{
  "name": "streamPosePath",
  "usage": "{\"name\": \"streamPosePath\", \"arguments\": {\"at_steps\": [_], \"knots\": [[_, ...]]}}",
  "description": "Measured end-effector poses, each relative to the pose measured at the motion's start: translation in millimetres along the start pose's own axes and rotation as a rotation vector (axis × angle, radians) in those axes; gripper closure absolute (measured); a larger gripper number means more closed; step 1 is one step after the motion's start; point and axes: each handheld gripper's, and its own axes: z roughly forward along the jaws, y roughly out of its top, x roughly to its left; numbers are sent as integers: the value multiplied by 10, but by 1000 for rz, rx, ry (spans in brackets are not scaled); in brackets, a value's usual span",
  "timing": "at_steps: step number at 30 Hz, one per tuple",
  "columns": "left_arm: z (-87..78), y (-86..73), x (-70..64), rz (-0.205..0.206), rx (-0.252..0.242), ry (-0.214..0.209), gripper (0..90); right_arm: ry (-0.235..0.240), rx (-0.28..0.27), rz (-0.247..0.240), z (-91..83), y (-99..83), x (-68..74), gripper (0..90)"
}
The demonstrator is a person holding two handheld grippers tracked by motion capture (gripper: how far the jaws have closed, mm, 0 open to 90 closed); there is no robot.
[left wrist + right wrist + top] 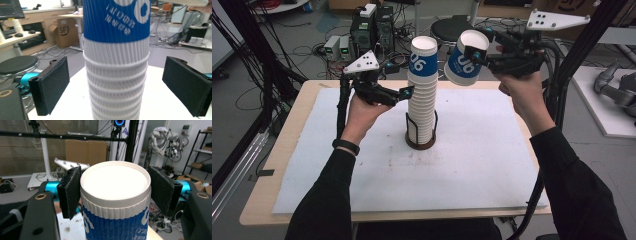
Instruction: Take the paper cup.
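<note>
A tall stack of ribbed white paper cups (422, 100), the top one with a blue band, stands upside down in a dark wire holder (420, 142) at the middle of the white mat. My left gripper (408, 92) is level with the stack's middle on its left side. In the left gripper view the stack (116, 75) rises between the open jaws with a gap on each side. My right gripper (477, 54) holds a single blue-and-white cup (466, 57) tilted in the air, up and right of the stack's top. Both pads (72, 191) press this cup (116, 202) near its base.
The white mat (492, 160) covers most of the wooden table (277, 150). Behind the table are a black stool (452, 27), computer cases (372, 27) and floor cables. Black frame poles (257, 55) stand at the left and right.
</note>
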Motion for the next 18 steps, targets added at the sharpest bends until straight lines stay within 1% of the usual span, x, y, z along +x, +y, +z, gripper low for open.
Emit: {"name": "streamPosePath", "arguments": {"at_steps": [1, 2, 3, 5, 7, 8, 9, 13, 15, 16, 17, 18], "knots": [[-54, -15, -46, 14, 9, 7, 73, 2, 10, 10, -13, -93, 4, 309], [-54, -15, -46, 14, 9, 7, 73, 0, 15, 12, -16, -139, 6, 309], [-110, -30, -88, 24, 15, 9, 73, 1, 22, 14, -20, -186, 6, 308], [-134, -40, -110, 24, 9, 8, 73, -2, 33, 23, -30, -278, 14, 308], [-204, -75, -157, 29, 21, 4, 73, -4, 39, 23, -45, -369, 24, 308], [-204, -75, -157, 29, 21, 4, 73, -4, 41, 30, -52, -416, 34, 308], [-245, -102, -186, 32, 25, 8, 73, -2, 44, 32, -59, -462, 40, 308], [-317, -156, -241, 31, 28, 20, 74, -2, 64, 44, -79, -626, 73, 308], [-331, -168, -253, 33, 33, 19, 75, -3, 64, 48, -89, -705, 97, 308], [-345, -183, -270, 38, 37, 26, 75, -3, 64, 48, -89, -705, 97, 308], [-364, -202, -286, 42, 35, 25, 75, -8, 62, 51, -100, -791, 117, 308], [-381, -224, -299, 37, 29, 18, 75, -8, 62, 51, -100, -791, 117, 308]]}}
